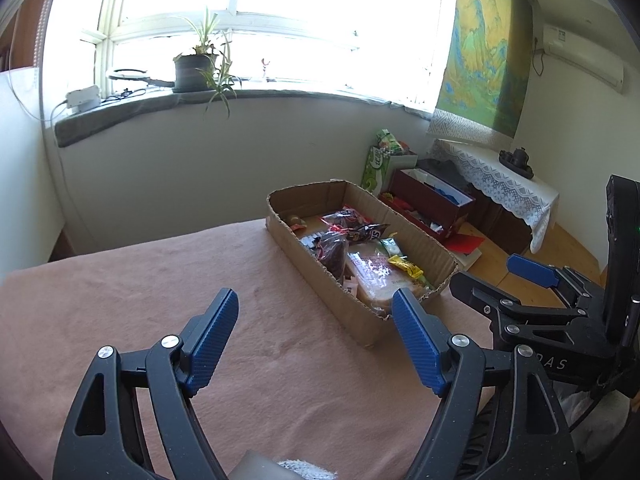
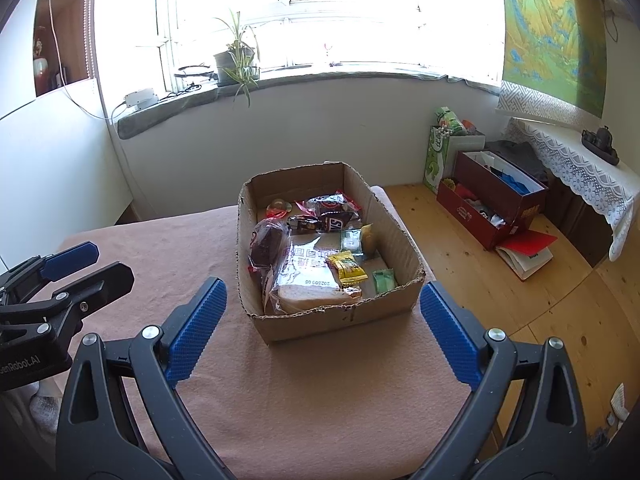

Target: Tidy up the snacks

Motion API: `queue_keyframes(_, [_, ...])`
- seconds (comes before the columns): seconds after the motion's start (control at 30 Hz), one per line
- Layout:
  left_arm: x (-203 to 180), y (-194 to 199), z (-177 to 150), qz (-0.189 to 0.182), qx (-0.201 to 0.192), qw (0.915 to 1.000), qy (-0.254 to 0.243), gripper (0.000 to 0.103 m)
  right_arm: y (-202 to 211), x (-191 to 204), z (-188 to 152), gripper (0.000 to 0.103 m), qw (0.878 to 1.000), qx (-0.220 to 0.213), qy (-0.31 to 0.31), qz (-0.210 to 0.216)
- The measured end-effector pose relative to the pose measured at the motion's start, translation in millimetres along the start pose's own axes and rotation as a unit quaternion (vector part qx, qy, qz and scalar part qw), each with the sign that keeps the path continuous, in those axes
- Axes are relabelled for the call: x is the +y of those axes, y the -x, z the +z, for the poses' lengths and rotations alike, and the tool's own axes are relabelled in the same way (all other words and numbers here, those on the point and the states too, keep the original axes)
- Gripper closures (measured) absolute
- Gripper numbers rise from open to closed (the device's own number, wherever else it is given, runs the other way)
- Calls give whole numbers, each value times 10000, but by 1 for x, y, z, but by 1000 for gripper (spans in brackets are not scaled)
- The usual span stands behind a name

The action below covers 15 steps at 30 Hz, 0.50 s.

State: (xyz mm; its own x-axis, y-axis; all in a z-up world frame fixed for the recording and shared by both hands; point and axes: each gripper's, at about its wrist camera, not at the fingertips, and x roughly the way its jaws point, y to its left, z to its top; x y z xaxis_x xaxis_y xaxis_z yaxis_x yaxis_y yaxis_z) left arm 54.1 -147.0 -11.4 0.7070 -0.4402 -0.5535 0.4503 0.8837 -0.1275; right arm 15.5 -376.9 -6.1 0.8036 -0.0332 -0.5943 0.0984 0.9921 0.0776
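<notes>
Both the left tongs (image 1: 316,312) and right tongs (image 2: 322,302) gape empty above the pink-clothed bench (image 2: 192,240), facing a cardboard box (image 2: 332,322) of packaged snacks (image 2: 347,267).

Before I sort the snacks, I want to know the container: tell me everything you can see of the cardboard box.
The cardboard box is a shallow, open-topped tray of plain brown corrugated card with rough, torn rims and no flaps. It sits flat on the pink cloth, near the table's far right corner. Inside lie wrapped snacks, among them a bagged sliced bread and a yellow packet. Neither claw touches it.
</notes>
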Motion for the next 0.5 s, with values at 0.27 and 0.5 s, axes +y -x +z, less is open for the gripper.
queue_keyframes(0.27, [6, 3, -2, 31, -24, 10000, 27, 22, 0, 4, 0, 4, 10000, 38, 11, -1])
queue_keyframes(0.5, [8, 6, -3, 42, -48, 10000, 19, 22, -1, 12, 4, 4, 10000, 49, 73, 6])
